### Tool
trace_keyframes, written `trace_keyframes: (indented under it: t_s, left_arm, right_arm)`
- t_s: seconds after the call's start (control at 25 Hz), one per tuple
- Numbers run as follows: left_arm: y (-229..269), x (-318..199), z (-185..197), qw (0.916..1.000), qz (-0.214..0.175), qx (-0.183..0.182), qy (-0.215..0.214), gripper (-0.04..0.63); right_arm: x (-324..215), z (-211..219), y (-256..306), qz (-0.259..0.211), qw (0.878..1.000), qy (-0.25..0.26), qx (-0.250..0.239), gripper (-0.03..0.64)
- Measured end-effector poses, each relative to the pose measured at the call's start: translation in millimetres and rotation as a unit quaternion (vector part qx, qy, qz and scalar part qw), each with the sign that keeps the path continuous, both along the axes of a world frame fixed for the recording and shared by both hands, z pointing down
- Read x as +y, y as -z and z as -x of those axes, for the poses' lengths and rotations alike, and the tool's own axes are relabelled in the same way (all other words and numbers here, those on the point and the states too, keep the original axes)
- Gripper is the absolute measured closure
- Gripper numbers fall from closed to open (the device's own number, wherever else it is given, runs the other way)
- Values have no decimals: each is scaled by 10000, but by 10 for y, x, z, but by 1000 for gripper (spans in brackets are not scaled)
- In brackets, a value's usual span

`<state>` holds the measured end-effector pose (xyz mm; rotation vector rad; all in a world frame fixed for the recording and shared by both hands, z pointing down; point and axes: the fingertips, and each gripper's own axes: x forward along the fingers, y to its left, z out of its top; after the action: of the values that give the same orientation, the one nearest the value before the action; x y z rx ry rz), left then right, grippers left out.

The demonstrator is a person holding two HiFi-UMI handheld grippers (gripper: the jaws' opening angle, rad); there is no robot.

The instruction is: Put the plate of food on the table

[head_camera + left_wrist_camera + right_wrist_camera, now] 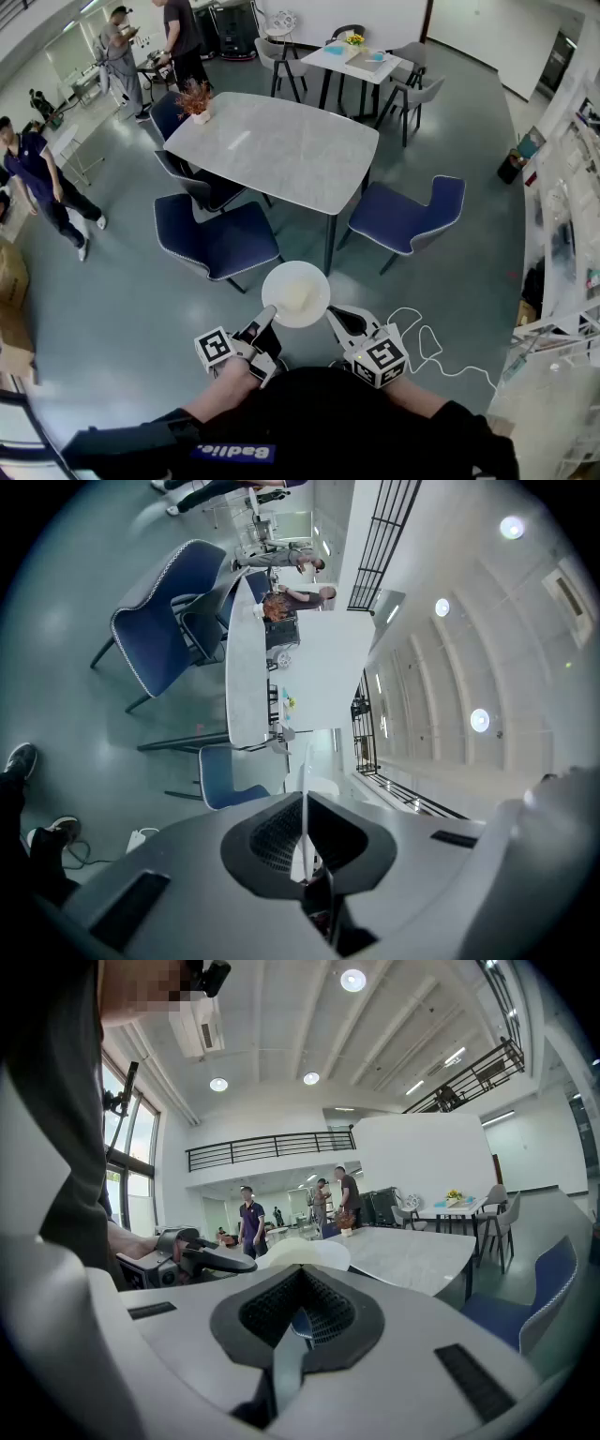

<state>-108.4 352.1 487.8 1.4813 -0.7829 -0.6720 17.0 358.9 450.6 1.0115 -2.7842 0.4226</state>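
Observation:
A white plate (295, 293) with pale food on it hangs over the floor, just short of the near corner of the grey marble table (281, 150). My left gripper (265, 321) is shut on the plate's lower left rim. My right gripper (334, 319) is shut on its lower right rim. In the left gripper view the plate (305, 789) shows edge-on as a thin white line between the black pads (272, 836). The right gripper view has the plate (302, 1254) level just past the pads, with the table (412, 1255) beyond and the left gripper (187, 1258) at its left.
Blue chairs (220, 239) (408, 214) stand at the table's near corners, and a potted plant (197, 101) sits on its far end. A second table (352, 64) stands behind. Several people (42, 187) are at the left. A white cable (431, 352) lies on the floor.

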Motion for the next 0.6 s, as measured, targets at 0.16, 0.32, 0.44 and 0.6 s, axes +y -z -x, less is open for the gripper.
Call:
trace_keyframes:
  t_s: [0.16,0.32,0.44,0.6]
  left_arm:
    - [-22,-39,-44,10000,6,-8,-9,580]
    - [-17,-51,-49,10000,36,-20,-20,580]
    - [-36,-71,-57,10000,36,-27,-16,580]
    - [-67,-94,-43,10000,48,-82,0,580]
  right_arm:
    - [-40,-53,-33,15,10000,-22,54,607]
    - [-54,-53,-30,19,10000,-28,72,606]
    - [-77,-61,-41,3,10000,-20,43,606]
    - [-126,-79,-55,-23,10000,-85,-15,606]
